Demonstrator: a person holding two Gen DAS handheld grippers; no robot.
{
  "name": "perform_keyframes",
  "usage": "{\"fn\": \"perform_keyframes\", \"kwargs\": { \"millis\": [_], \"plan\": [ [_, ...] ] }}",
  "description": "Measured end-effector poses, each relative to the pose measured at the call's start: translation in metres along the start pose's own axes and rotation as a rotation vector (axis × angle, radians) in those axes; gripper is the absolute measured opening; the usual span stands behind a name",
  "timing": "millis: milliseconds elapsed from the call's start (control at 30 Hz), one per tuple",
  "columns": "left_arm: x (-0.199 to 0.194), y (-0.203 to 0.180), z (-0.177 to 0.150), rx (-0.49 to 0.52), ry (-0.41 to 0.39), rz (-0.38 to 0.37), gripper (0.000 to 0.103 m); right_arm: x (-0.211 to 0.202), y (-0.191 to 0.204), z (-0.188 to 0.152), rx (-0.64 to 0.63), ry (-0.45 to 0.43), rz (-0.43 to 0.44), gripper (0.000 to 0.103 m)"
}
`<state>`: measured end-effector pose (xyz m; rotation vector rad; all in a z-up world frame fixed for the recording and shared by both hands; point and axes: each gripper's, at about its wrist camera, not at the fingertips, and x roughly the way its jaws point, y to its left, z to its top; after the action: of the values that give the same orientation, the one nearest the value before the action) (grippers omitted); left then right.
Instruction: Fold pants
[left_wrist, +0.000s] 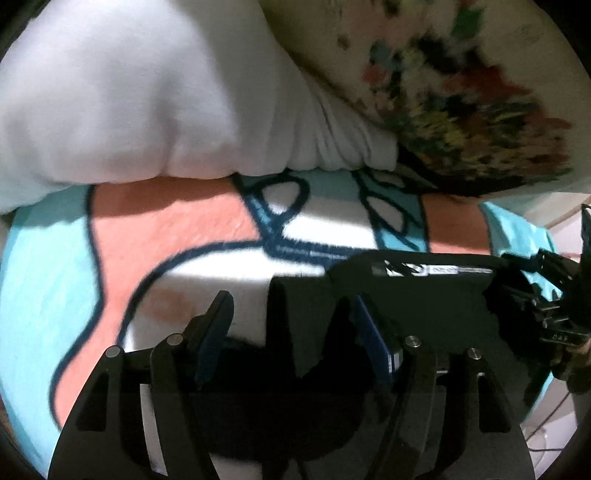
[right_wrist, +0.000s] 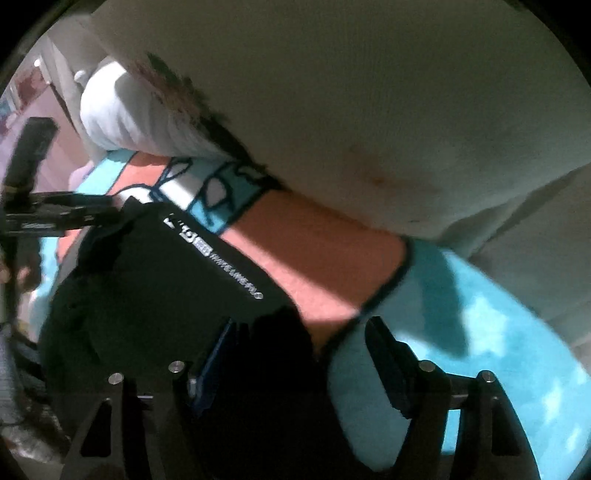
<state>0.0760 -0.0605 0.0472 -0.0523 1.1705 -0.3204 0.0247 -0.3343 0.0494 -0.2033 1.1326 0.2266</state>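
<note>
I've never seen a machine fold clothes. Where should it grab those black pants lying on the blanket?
Probably by the edge, not the flat middle. The pants lie flat on the blanket, so fingers need a free border: the left gripper and right gripper, both pointing down from above, already straddle one.

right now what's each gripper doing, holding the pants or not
left gripper: open, jaws apart around a fold of the black pants, not pinching.
right gripper: open, pants edge between the jaws, not gripped.
</note>
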Motion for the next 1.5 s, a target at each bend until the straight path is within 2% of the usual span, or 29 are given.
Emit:
{"fn": "perform_keyframes", "kwargs": {
  "millis": [33, 67, 100, 133, 200, 267, 400, 500, 567, 667, 767, 833, 900, 1000, 1067, 1133, 1167, 1233, 1367, 1400, 1433, 1467, 1500],
  "plan": [
    [0.006, -0.002, 0.001, 0.011, 0.012, -0.007, 0.067, 0.002, 0.0, -0.001, -0.005, 0.006, -0.001, 0.017],
    [0.009, -0.006, 0.002, 0.046, -0.009, -0.017, 0.067, 0.001, 0.002, -0.001, -0.008, 0.003, 0.005, 0.009],
    [0.006, -0.011, 0.002, 0.08, -0.038, -0.04, 0.058, -0.004, 0.005, -0.001, -0.013, -0.019, 0.01, 0.007],
    [0.005, -0.015, 0.001, 0.099, -0.04, -0.054, 0.04, -0.012, 0.007, -0.002, -0.02, -0.04, 0.018, 0.007],
    [-0.003, -0.021, -0.003, 0.128, -0.056, -0.064, 0.034, -0.034, 0.01, -0.003, -0.027, -0.071, 0.053, 0.006],
    [-0.018, -0.022, -0.008, 0.134, -0.077, -0.093, 0.006, -0.057, 0.017, -0.005, -0.046, -0.096, 0.09, 0.006],
    [-0.087, -0.016, -0.036, 0.131, -0.17, -0.174, 0.006, -0.112, 0.053, -0.026, -0.166, -0.105, 0.175, 0.006],
    [-0.128, -0.014, -0.074, 0.131, -0.195, -0.191, 0.006, -0.14, 0.086, -0.058, -0.262, -0.07, 0.265, 0.006],
    [-0.144, -0.009, -0.101, 0.103, -0.189, -0.184, 0.006, -0.142, 0.103, -0.08, -0.293, -0.029, 0.321, 0.006],
    [-0.153, 0.004, -0.142, 0.005, -0.159, -0.175, 0.007, -0.122, 0.118, -0.124, -0.299, 0.067, 0.368, 0.006],
    [-0.143, 0.014, -0.172, -0.102, -0.093, -0.152, 0.012, -0.078, 0.119, -0.156, -0.257, 0.14, 0.315, 0.006],
    [-0.14, 0.021, -0.184, -0.151, -0.06, -0.087, 0.012, -0.058, 0.113, -0.167, -0.197, 0.242, 0.305, 0.007],
    [-0.148, 0.028, -0.191, -0.196, -0.072, -0.068, 0.012, -0.072, 0.104, -0.169, -0.151, 0.235, 0.326, 0.008],
    [-0.164, 0.038, -0.193, -0.244, -0.106, -0.025, 0.018, -0.113, 0.072, -0.163, -0.055, 0.129, 0.283, 0.011],
    [-0.171, 0.033, -0.188, -0.235, -0.133, -0.008, 0.03, -0.136, 0.031, -0.163, 0.068, 0.053, 0.172, 0.016],
    [-0.173, 0.025, -0.183, -0.202, -0.155, -0.013, 0.041, -0.147, -0.016, -0.169, 0.22, -0.004, 0.041, 0.03],
    [-0.171, 0.019, -0.179, -0.182, -0.164, -0.016, 0.045, -0.149, -0.034, -0.171, 0.279, -0.014, -0.009, 0.041],
    [-0.16, -0.001, -0.167, -0.126, -0.166, -0.031, 0.046, -0.143, -0.071, -0.177, 0.404, -0.031, -0.085, 0.044],
    [-0.126, -0.035, -0.149, -0.043, -0.13, -0.075, 0.046, -0.105, -0.114, -0.184, 0.536, 0.024, -0.117, 0.045],
    [-0.118, -0.041, -0.147, -0.035, -0.117, -0.088, 0.046, -0.097, -0.118, -0.186, 0.563, 0.024, -0.102, 0.048],
    [-0.108, -0.046, -0.146, -0.029, -0.097, -0.093, 0.046, -0.102, -0.118, -0.185, 0.561, -0.019, -0.103, 0.047],
    [-0.1, -0.049, -0.146, -0.026, -0.079, -0.095, 0.046, -0.105, -0.113, -0.182, 0.545, -0.044, -0.092, 0.031],
    [-0.088, -0.052, -0.147, -0.023, -0.048, -0.091, 0.046, -0.107, -0.108, -0.178, 0.526, -0.037, -0.084, 0.011]
  ]
}}
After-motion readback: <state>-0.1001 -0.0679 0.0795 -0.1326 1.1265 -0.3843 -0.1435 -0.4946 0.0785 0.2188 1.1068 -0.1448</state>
